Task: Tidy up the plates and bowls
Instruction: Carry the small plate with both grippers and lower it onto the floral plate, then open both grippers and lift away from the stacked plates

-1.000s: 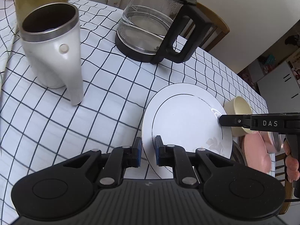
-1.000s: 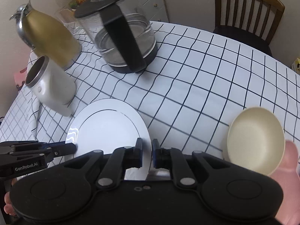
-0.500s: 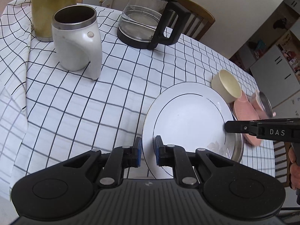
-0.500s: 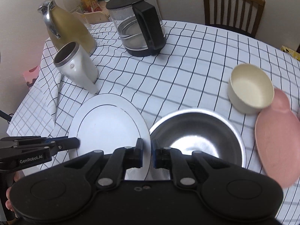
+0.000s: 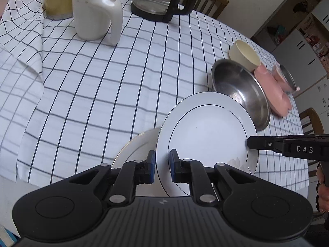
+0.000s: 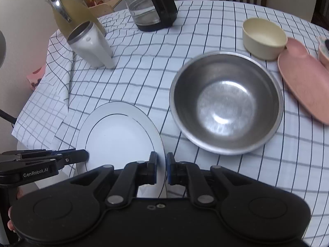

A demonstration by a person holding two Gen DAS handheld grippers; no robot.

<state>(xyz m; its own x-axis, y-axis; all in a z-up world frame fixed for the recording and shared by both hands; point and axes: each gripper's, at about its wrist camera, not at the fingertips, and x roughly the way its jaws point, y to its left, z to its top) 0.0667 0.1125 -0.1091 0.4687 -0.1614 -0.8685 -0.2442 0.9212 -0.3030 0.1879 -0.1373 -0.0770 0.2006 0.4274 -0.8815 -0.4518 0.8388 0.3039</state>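
Both grippers hold one white plate (image 5: 207, 131) with a thin dark ring by opposite rims, lifted off the table. My left gripper (image 5: 161, 165) is shut on its near rim. My right gripper (image 6: 161, 169) is shut on the plate (image 6: 121, 133) at its other rim. A second white plate (image 5: 135, 146) lies on the cloth under it. A steel bowl (image 6: 225, 103) sits to the right, also in the left wrist view (image 5: 240, 91). A cream bowl (image 6: 264, 38) and a pink plate (image 6: 304, 78) lie beyond.
A white mug (image 5: 96, 10), a gold jug (image 6: 72, 14) and a glass coffee pot (image 6: 152, 4) stand at the far side of the checked tablecloth (image 5: 102, 86). Wooden chairs (image 5: 211, 2) stand around the table. A pink cup (image 5: 285, 80) sits by the pink plate.
Both grippers have pulled back toward the near table edge, carrying the white plate. The steel bowl and the second white plate have come into view.
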